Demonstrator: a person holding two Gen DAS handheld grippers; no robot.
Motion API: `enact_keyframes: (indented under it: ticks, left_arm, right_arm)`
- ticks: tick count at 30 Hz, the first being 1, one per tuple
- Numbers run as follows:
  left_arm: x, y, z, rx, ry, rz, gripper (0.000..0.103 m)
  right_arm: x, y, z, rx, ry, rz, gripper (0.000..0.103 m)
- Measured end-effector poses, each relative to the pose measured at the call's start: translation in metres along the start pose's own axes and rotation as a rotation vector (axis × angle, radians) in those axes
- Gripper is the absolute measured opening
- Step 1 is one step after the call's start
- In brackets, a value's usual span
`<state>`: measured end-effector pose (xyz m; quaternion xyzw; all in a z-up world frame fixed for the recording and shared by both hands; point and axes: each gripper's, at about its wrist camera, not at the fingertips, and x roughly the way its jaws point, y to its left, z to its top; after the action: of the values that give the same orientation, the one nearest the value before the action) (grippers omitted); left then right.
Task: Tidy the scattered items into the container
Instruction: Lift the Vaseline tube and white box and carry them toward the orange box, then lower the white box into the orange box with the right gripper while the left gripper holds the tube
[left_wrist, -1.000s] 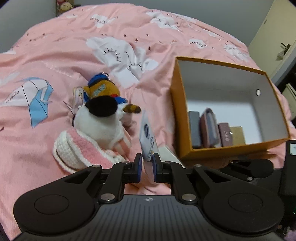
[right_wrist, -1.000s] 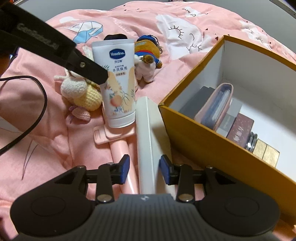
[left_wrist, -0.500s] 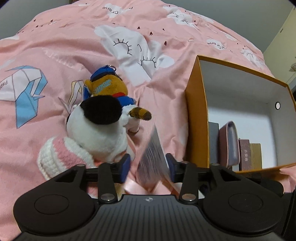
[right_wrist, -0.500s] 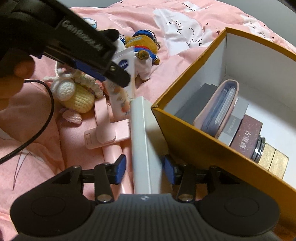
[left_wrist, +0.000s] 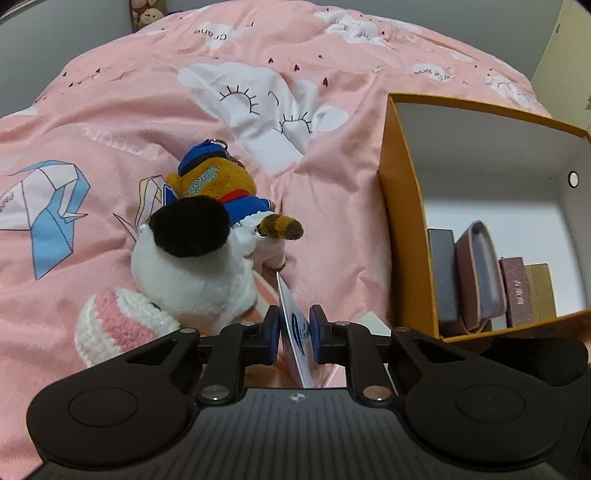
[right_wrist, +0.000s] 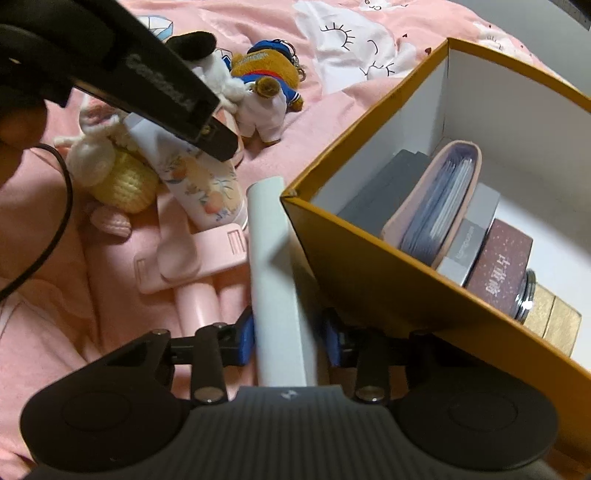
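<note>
Ahead of both sets of jaws I see the pink quilt (left_wrist: 110, 110), printed with clouds and paper cranes, carrying everything. To the right of my left jaws and hard against the right side of my right ones sits the orange box (right_wrist: 369, 266), its near corner crowding my right gripper (right_wrist: 291, 339). Inside it I count a grey box (right_wrist: 384, 192), a pink card pouch (right_wrist: 436, 199) leaning on it, a maroon box (right_wrist: 498, 262), a gold box (right_wrist: 554, 317) and a glass jar partly hidden behind them.

Left of and beyond my left jaws lie 3 soft toys: a black-and-white plush (left_wrist: 188, 258), a brown bear keychain in blue (left_wrist: 221, 181) and a pink-and-white crochet piece (left_wrist: 110, 325). In the right wrist view a yellow crochet toy (right_wrist: 122, 181) and a flat pink holder (right_wrist: 199, 258) lie left of my jaws.

My left gripper (left_wrist: 294, 336) has just been closing and now clamps the flat end of the lotion tube (right_wrist: 207, 188), which slants down toward the pink holder. My right jaws have been narrowing around a long white case (right_wrist: 273, 258) lying along the box; whether the pads press it I cannot tell.
</note>
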<state>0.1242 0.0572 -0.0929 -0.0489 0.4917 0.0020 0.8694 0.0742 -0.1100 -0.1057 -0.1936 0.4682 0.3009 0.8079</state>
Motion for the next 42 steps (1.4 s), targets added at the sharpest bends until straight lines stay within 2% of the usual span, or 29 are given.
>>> enact_keyframes:
  ticks: [7, 15, 20, 24, 28, 33, 37, 42]
  left_arm:
    - [-0.03, 0.003, -0.004, 0.018, -0.067, -0.008, 0.018]
    - [-0.068, 0.008, -0.004, -0.01, -0.151, -0.071, 0.018]
    - [-0.09, 0.006, 0.001, -0.016, -0.207, -0.115, 0.018]
    - [-0.105, -0.001, 0.005, -0.002, -0.253, -0.147, 0.018]
    - [-0.111, -0.009, 0.013, 0.014, -0.281, -0.175, 0.018]
    - [-0.11, -0.017, 0.022, 0.025, -0.295, -0.202, 0.018]
    - [-0.107, -0.021, 0.026, 0.033, -0.293, -0.22, 0.018]
    - [-0.1, -0.025, 0.033, 0.04, -0.284, -0.229, 0.018]
  right_arm:
    - [-0.027, 0.009, -0.005, -0.02, -0.041, 0.016, 0.031]
    - [-0.057, -0.006, 0.006, 0.016, -0.117, 0.09, 0.031]
    - [-0.1, -0.011, 0.005, 0.045, -0.215, 0.056, 0.031]
    - [-0.124, -0.043, 0.015, 0.144, -0.29, 0.015, 0.031]
    - [-0.146, -0.078, 0.017, 0.227, -0.333, -0.086, 0.031]
    - [-0.14, -0.132, 0.019, 0.368, -0.312, -0.185, 0.031]
    - [-0.121, -0.171, 0.018, 0.485, -0.26, -0.178, 0.031]
    - [-0.099, -0.188, 0.021, 0.521, -0.208, -0.208, 0.031]
